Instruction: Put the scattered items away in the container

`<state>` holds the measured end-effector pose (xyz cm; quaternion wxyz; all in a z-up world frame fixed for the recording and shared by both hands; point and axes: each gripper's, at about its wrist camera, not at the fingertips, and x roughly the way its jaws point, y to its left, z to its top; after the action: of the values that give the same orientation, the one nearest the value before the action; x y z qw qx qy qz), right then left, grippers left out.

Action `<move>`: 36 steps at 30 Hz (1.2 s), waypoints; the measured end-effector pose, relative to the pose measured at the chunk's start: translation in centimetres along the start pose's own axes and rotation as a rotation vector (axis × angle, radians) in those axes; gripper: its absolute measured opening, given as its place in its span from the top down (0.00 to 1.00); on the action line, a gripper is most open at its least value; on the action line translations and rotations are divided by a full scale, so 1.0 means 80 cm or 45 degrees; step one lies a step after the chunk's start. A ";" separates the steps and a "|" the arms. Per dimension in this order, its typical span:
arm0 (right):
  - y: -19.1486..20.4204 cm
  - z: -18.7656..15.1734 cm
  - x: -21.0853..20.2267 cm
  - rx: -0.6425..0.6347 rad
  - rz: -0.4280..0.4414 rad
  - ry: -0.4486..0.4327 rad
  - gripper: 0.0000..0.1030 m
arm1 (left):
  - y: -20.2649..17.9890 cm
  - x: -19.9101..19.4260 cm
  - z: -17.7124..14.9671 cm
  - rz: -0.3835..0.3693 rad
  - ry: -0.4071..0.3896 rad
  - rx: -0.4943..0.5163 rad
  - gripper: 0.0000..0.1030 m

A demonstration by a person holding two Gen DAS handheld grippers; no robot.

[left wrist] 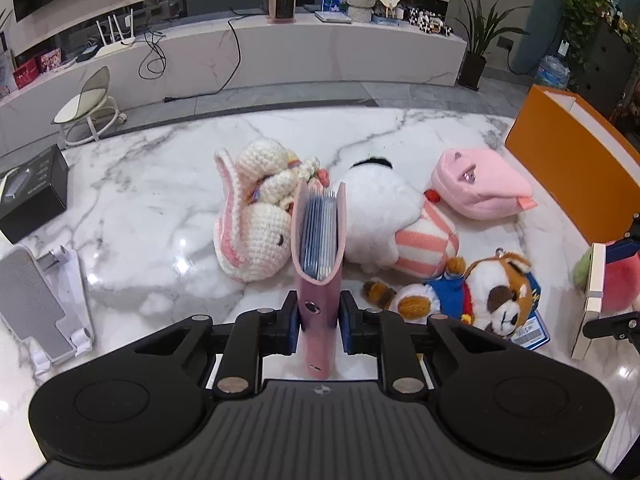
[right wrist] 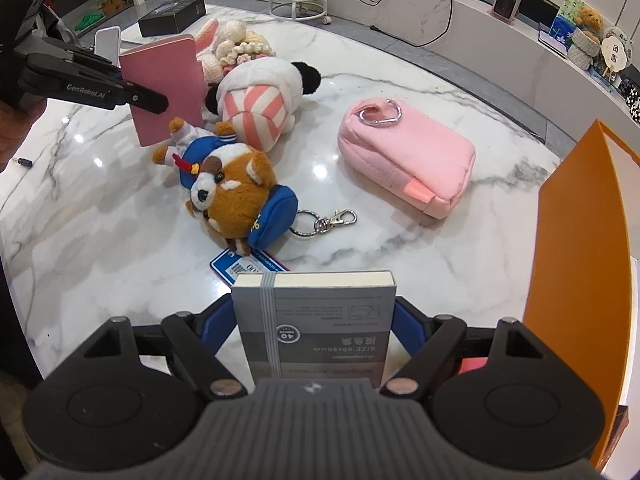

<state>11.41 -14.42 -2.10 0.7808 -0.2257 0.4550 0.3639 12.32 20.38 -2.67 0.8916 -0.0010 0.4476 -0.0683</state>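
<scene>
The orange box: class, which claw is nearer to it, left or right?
Right. The right claw, shut on a notepad, sits beside the orange box; the left claw, holding a pink card holder, is across the toys.

White surface (right wrist: 120, 220) veined with grey marbling; soft zipped pouch (right wrist: 406, 160) plain pink; folding card wallet (left wrist: 318, 240) pink with blue sleeves; plush panda (right wrist: 256, 92) white, black-eared, pink-and-white striped; open box (right wrist: 576, 280) orange.
</scene>
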 end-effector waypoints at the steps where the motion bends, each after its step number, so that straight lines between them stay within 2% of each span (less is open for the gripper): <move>1: 0.000 0.001 -0.002 0.000 0.001 -0.006 0.19 | -0.001 -0.004 0.002 0.000 -0.011 -0.003 0.78; 7: -0.005 0.007 -0.022 0.027 0.013 -0.066 0.19 | -0.014 -0.041 0.024 -0.028 -0.116 -0.009 0.78; 14: -0.022 0.012 -0.055 0.095 -0.001 -0.171 0.19 | -0.061 -0.068 0.058 -0.121 -0.222 0.038 0.78; 28: -0.095 -0.005 -0.125 0.344 -0.086 -0.387 0.19 | -0.167 -0.050 0.096 -0.273 -0.251 0.187 0.78; 36: -0.135 -0.019 -0.171 0.499 -0.158 -0.551 0.19 | -0.234 -0.045 0.121 -0.404 -0.307 0.268 0.78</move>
<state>14.57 -27.23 9.34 0.9091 -0.0153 0.3249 0.2604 15.64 1.66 7.21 0.9120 0.0135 0.3223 -0.2534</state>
